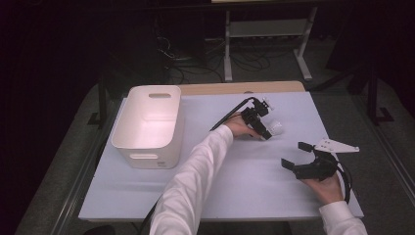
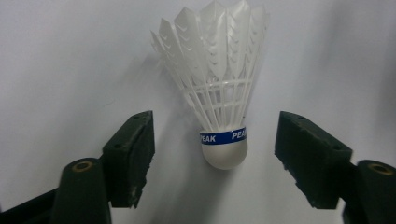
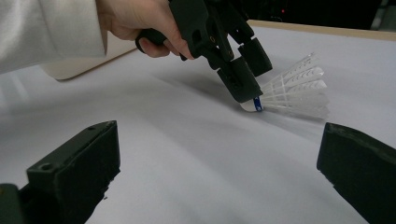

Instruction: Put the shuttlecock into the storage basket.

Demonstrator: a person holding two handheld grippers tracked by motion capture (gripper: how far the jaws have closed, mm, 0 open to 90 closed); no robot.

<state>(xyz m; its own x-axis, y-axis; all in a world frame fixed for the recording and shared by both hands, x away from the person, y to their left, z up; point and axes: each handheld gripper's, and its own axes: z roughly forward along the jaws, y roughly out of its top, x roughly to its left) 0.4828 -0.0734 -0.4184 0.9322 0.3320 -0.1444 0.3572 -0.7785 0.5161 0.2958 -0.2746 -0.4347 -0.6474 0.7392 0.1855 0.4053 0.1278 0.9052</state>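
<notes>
A white feather shuttlecock [image 2: 219, 79] with a blue band marked PEAK lies on the pale table mat [image 1: 244, 181]. Its cork sits between the jaws of my left gripper [image 2: 219, 140], which is open, with a gap on each side of the cork. From above, the left gripper [image 1: 265, 130] tilts down over the shuttlecock [image 1: 277, 128] right of the table's middle. In the right gripper view, the left gripper [image 3: 246, 73] straddles the shuttlecock [image 3: 294, 88]. My right gripper [image 1: 295, 154] hovers open and holds nothing near the right edge; its own jaws [image 3: 219, 163] stand wide apart.
A white plastic bin [image 1: 147, 125] with handle slots stands on the left part of the table. A sleeve and cable cross the mat from the front edge. The wooden table edge [image 1: 244, 88] runs along the back; dark floor and a metal frame lie beyond.
</notes>
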